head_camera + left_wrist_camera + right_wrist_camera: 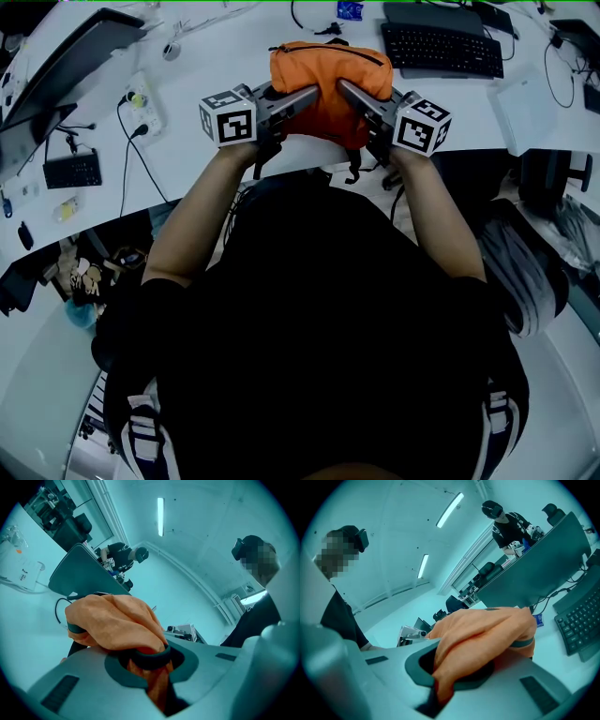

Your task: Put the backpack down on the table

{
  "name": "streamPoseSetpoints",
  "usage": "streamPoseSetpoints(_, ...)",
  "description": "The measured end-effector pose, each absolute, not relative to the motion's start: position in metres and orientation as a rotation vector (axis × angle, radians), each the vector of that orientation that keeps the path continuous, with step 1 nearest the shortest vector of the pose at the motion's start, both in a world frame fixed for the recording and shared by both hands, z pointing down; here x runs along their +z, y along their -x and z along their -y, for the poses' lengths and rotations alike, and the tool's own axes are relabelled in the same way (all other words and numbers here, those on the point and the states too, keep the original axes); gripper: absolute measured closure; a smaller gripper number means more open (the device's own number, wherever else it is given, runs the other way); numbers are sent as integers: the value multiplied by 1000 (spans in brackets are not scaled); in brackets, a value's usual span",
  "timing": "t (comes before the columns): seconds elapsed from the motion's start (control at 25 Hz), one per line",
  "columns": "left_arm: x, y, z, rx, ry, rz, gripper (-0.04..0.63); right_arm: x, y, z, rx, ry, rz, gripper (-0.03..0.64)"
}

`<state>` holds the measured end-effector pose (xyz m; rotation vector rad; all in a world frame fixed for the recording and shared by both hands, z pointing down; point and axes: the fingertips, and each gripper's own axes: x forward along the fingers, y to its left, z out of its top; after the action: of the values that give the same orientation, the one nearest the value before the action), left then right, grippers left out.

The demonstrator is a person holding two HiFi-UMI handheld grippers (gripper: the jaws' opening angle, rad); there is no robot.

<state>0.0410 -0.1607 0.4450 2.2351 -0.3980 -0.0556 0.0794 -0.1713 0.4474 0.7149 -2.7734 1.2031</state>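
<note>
Twice pinched, once from each side. Clenched with the left tool [152,667] on a bunched fold of orange cloth, squeezed up through the notch between the closed jaws. Same with the right tool [440,677]: shut tight on its own gathered fold. Probably gripped this way because of the soft fabric: no stiff edge to hook, so nipped rather than wrapped.

From the head view, placed at 9 o'clock and 3 o'clock of the backpack [328,80], angled inward toward its middle. Likely spread to opposite flanks to stop the bag sagging or swinging to one side, and to bring its bottom down flat.

Held at 12 o'clock from the person, above the near part of the white counter [216,47]. Cannot tell whether already resting there or hanging just clear. Dark straps [354,171] dangling at 6 o'clock of the bag, out past the counter's near rim. Reads as not fully settled, with the weight probably carried by the two pinches.

Farther out: black keyboard [441,47] at 2 o'clock of the bag, close behind it; power strip [141,98] with trailing cable [122,159] at 9 o'clock, well apart; dark screen [70,66] at 10 o'clock. Apparently aimed at the bare patch between these, away from the cabling.

Next, as a guess: lower until the cloth slackens, then let go on both sides.
</note>
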Motion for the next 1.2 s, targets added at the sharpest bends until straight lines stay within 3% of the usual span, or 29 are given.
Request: streamPoseSetpoints(1.2, 521, -24, 190, 4, -2087, 401, 522, 527, -63, 199, 1505, -707, 2630, 581)
